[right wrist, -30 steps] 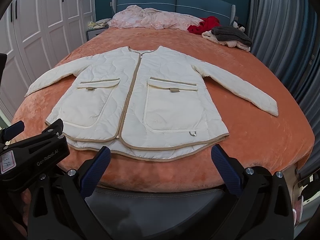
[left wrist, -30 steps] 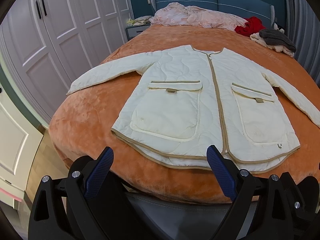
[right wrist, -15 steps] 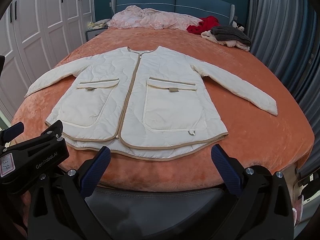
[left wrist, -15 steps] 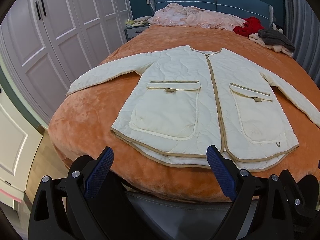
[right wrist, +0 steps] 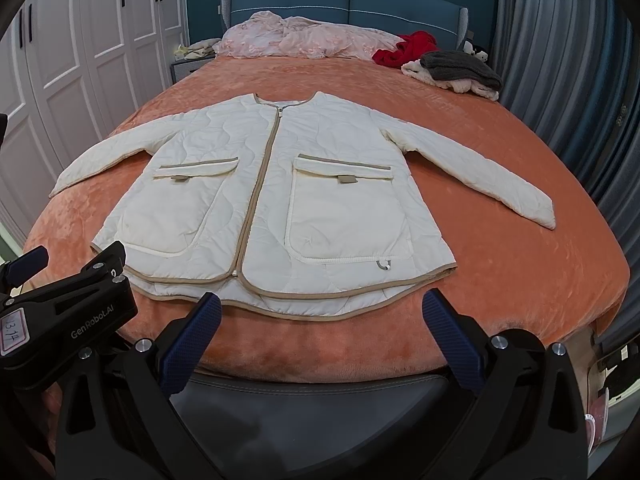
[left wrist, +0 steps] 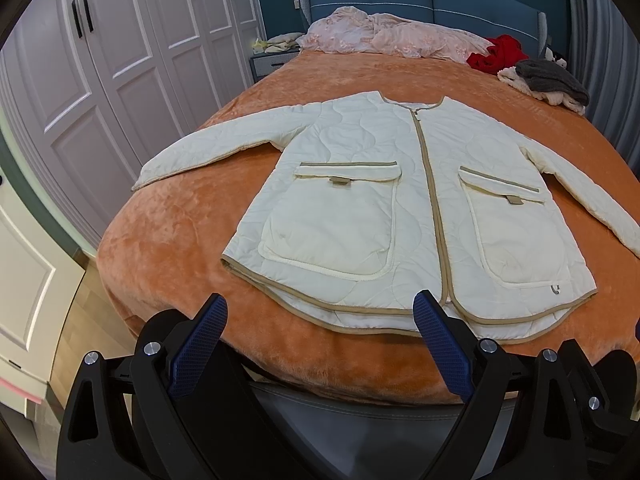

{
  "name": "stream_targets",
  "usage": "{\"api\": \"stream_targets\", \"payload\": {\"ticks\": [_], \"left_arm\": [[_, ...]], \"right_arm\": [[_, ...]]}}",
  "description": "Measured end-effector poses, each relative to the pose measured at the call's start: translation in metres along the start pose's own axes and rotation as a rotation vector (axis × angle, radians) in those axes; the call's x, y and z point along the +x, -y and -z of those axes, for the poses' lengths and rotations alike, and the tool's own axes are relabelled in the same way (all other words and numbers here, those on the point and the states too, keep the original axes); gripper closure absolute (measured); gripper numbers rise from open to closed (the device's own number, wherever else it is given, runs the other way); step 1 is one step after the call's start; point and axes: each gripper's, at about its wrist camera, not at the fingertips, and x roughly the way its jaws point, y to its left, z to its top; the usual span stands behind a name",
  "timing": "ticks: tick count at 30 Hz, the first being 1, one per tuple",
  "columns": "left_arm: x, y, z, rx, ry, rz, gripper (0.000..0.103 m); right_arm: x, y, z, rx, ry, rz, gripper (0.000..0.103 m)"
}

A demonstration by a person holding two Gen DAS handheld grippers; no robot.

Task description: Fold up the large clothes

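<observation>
On the orange bed [right wrist: 520, 280], front side up and zipped: cream quilted jacket [right wrist: 276, 200], sleeves spread out to both sides, hem toward the foot edge. Probably laid flat like that so sleeves can fold in first. Left gripper [left wrist: 320, 320] and right gripper [right wrist: 320, 312] hovering short of the hem, jaws wide open, holding nothing. Plenty of bare blanket beside each sleeve; clothes pile [right wrist: 452, 70] way back by the headboard, well apart.
</observation>
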Motion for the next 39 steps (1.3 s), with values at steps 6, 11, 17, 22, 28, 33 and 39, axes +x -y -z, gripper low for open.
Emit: {"api": "stream_targets", "payload": {"ticks": [6,11,17,22,28,33,39], "left_arm": [[0.0001,-0.0001,0.0003,-0.001,0.002,0.001,0.011],[0.001,-0.0004,-0.0003,-0.001,0.001,0.002,0.011],[0.0011,-0.0002,-0.0003,-0.001,-0.001,0.001,0.011],[0.0001,-0.0002,0.0005,-0.001,-0.001,0.0,0.011],[0.0001,-0.0004,0.0009,-0.001,-0.001,0.001,0.011],[0.0004,-0.0006,0.0007,-0.001,0.0,0.001,0.011],[0.001,-0.0003,0.0013,0.004,-0.004,0.003,0.011]], "right_arm": [[-0.0001,0.0003,-0.0002,0.001,-0.001,0.001,0.005],[0.0,0.0004,-0.0001,0.003,-0.002,-0.001,0.005],[0.0006,0.0004,0.0,0.001,-0.002,-0.001,0.005],[-0.0009,0.0008,-0.0002,0.002,-0.006,-0.001,0.005],[-0.0002,0.0008,0.0,0.003,-0.006,-0.001,0.005],[-0.0005,0.0009,-0.0002,0.003,-0.007,-0.002,0.005],[0.0032,0.0006,0.0003,0.003,-0.018,-0.015,0.005]]}}
